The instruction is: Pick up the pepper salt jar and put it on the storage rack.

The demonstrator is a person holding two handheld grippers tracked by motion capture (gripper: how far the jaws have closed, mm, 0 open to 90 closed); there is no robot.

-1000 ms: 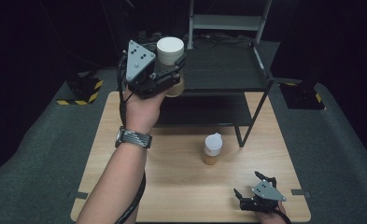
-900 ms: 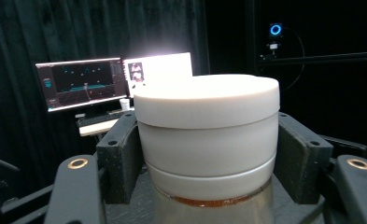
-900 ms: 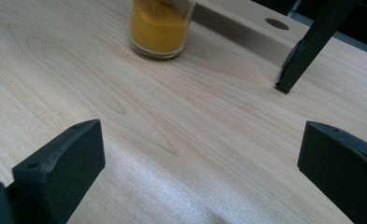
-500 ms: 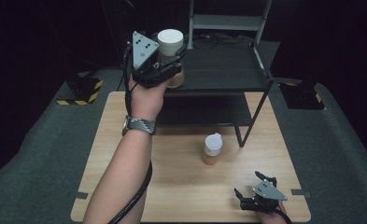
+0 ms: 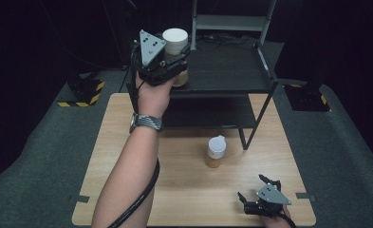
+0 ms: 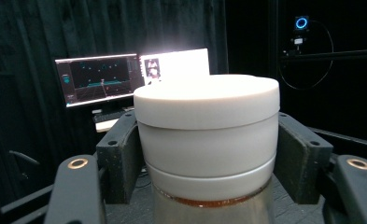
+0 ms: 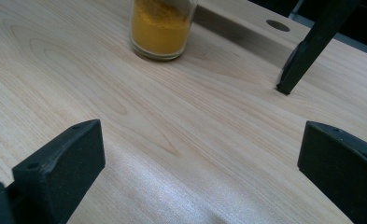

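Note:
A glass jar with a wide white lid (image 5: pixel 175 42) (image 6: pixel 208 140) is held up at the left front corner of a black two-tier shelf (image 5: pixel 231 71). My left gripper (image 5: pixel 172 59) (image 6: pixel 209 158) is shut on it, both black pads pressing its sides just under the lid. A second jar of yellow powder with a white cap (image 5: pixel 215 152) (image 7: pixel 161 28) stands on the wooden table (image 5: pixel 127 142) in front of the shelf. My right gripper (image 5: pixel 257 187) (image 7: pixel 200 158) rests low at the table's front right edge, open, with bare wood between its jaws.
The shelf's black leg (image 5: pixel 255 126) (image 7: pixel 312 46) stands just right of the yellow jar. Yellow-black striped floor markers (image 5: pixel 82 92) lie left of the table. Two lit monitors (image 6: pixel 130 74) sit behind the shelf against dark curtains.
My left hand has carried the white-lidded jar farther away and slightly right, toward the shelf's top tier. The right gripper and the yellow jar have stayed put.

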